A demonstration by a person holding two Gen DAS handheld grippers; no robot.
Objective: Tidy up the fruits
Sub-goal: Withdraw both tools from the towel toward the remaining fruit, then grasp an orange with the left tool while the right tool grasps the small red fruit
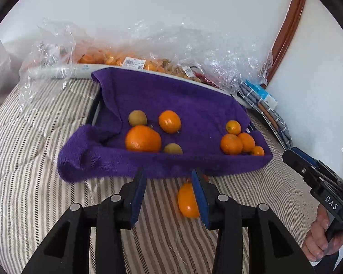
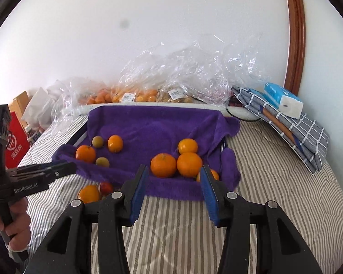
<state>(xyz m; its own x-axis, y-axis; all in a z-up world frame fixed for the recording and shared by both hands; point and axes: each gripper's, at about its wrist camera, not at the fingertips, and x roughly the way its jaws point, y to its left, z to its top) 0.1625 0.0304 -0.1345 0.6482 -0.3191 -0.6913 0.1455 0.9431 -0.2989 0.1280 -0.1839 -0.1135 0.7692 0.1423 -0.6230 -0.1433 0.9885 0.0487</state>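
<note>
A purple towel (image 1: 171,96) lines a tray on the striped bed and holds oranges and small green-brown fruits. On its left lie a large orange (image 1: 143,138) and a green fruit (image 1: 137,118); on its right is a cluster of oranges (image 1: 232,143). My left gripper (image 1: 169,178) is open and empty, just before the towel's front edge. A loose orange (image 1: 187,202) lies on the bed beside its right finger. My right gripper (image 2: 175,175) is open and empty, in front of two oranges (image 2: 163,165) at the towel's right. A loose orange (image 2: 89,193) and a red fruit (image 2: 106,187) lie on the bed.
Clear plastic bags (image 2: 171,80) with more fruit lie along the wall behind the tray. A folded checked cloth (image 2: 304,132) with a tissue pack (image 2: 283,99) lies at the right. A red bag (image 2: 16,146) stands at the left. The striped bedding (image 2: 274,182) surrounds the tray.
</note>
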